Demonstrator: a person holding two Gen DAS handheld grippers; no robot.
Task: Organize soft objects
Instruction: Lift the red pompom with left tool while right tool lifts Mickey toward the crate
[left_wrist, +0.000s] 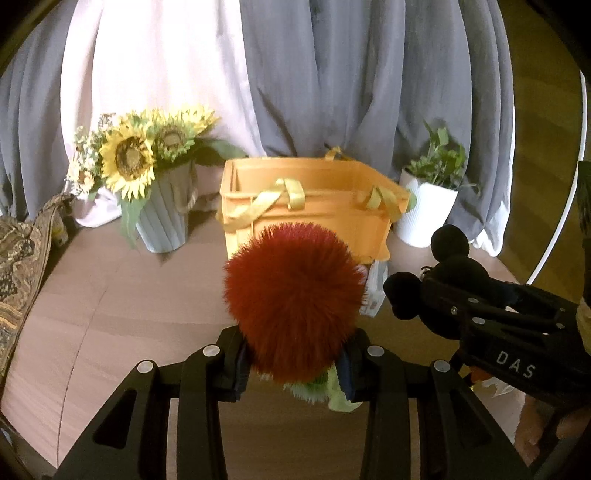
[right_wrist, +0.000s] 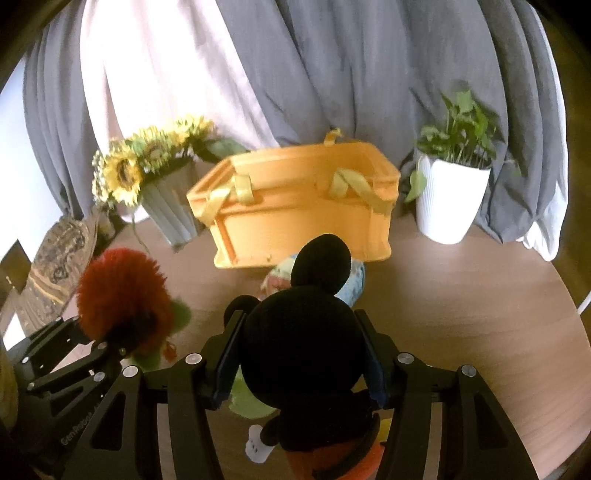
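Left gripper (left_wrist: 295, 369): clamped on the red-haired plush (left_wrist: 293, 302), its shaggy round mop just ahead of the fingers.
Right gripper (right_wrist: 301, 369): closed around the black mouse plush (right_wrist: 299, 339), smooth-napped, round-eared.
Crate (right_wrist: 295, 218): orange ribbed plastic, yellow ribbon handles, ahead of both grippers on the brown table (right_wrist: 461, 295).

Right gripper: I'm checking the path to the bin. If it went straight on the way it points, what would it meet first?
Probably the small pastel toy lying on the table before the orange basket. The right gripper carries the black mouse plush; if held higher, the basket's front wall. Depth is unclear.
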